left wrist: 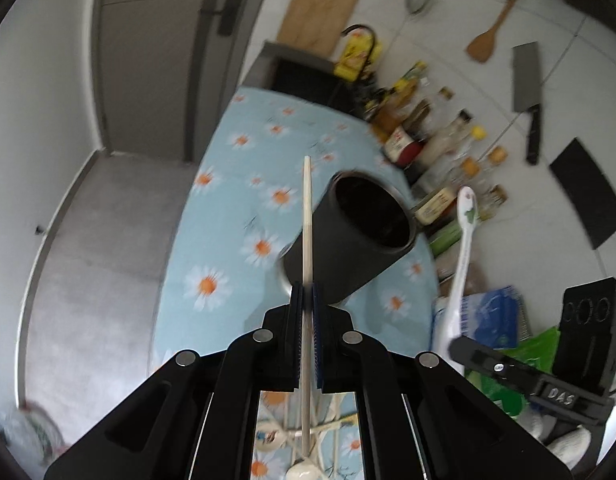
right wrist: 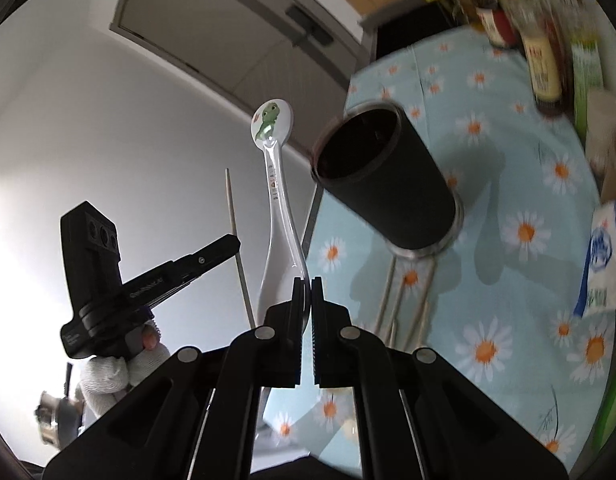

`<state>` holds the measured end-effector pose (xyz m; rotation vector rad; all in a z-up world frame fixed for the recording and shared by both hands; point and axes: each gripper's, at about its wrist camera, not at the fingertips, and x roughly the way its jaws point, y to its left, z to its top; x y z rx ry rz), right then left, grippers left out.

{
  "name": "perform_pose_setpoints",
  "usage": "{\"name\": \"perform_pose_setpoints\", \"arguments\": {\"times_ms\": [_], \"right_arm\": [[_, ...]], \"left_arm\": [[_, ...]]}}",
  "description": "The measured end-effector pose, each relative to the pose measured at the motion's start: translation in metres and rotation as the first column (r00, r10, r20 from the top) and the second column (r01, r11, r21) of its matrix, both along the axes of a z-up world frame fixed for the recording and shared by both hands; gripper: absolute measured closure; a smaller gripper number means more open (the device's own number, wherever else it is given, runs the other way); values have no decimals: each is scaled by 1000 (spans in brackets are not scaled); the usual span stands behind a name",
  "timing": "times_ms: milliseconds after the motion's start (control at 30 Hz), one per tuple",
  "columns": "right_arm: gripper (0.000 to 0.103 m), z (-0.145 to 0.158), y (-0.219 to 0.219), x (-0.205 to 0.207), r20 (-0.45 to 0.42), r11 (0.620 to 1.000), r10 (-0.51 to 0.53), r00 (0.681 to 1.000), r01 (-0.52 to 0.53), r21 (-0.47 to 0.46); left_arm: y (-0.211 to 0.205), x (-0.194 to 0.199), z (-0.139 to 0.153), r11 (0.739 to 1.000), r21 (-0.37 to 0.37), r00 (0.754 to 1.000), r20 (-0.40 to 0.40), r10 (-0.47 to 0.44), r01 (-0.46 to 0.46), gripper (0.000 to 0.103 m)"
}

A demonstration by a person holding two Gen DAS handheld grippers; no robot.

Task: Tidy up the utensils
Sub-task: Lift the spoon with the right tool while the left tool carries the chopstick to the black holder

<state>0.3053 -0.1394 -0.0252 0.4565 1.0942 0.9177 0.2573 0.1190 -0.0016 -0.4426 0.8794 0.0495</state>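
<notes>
Gripping a single wooden chopstick (left wrist: pixel 307 216), my left gripper (left wrist: pixel 306 300) has its pads pressed tight against the stick, which runs straight forward between them and pokes out well past the tips. My right gripper (right wrist: pixel 306 292) is clamped on the handle end of a white plastic spoon (right wrist: pixel 275 184), whose bowl, printed with a green cartoon animal, points up and away from me. Both utensils are lifted clear of the table (left wrist: pixel 228 200), which is covered in a light blue cloth with daisies. A black cylindrical holder (left wrist: pixel 359 236) stands on a round metal base near the middle of the table, its open mouth facing both cameras; the chopstick crosses just in front of its left wall in the left wrist view, and I cannot tell whether they touch. In the right wrist view the spoon is just left of the holder's rim, apart from it. Several metal chopsticks (right wrist: pixel 403 304) lie on the cloth beside the holder's base. Bottles (left wrist: pixel 423 136) crowd the table's far edge, and a cleaver (left wrist: pixel 528 96) and wooden spatula (left wrist: pixel 489 36) hang on the tiled wall.
</notes>
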Motion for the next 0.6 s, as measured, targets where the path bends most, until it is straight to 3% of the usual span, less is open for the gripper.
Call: {"name": "perform_pose_setpoints", "arguments": {"times_ms": [233,333,600], "right_arm": [[99,24,5,13,164,989,-140,977,128,77],[99,21,7,26,173,982,-178,969,164,90],[99,24,4,49,253,964,-265,930,245,107]], "left_arm": [[-4,27,23,994,25,988,105,-112,110,99],[0,39,30,990,-4,978,160,-137,140,99],[-3,67,52,981,10,942,279,-187,192,99]]}}
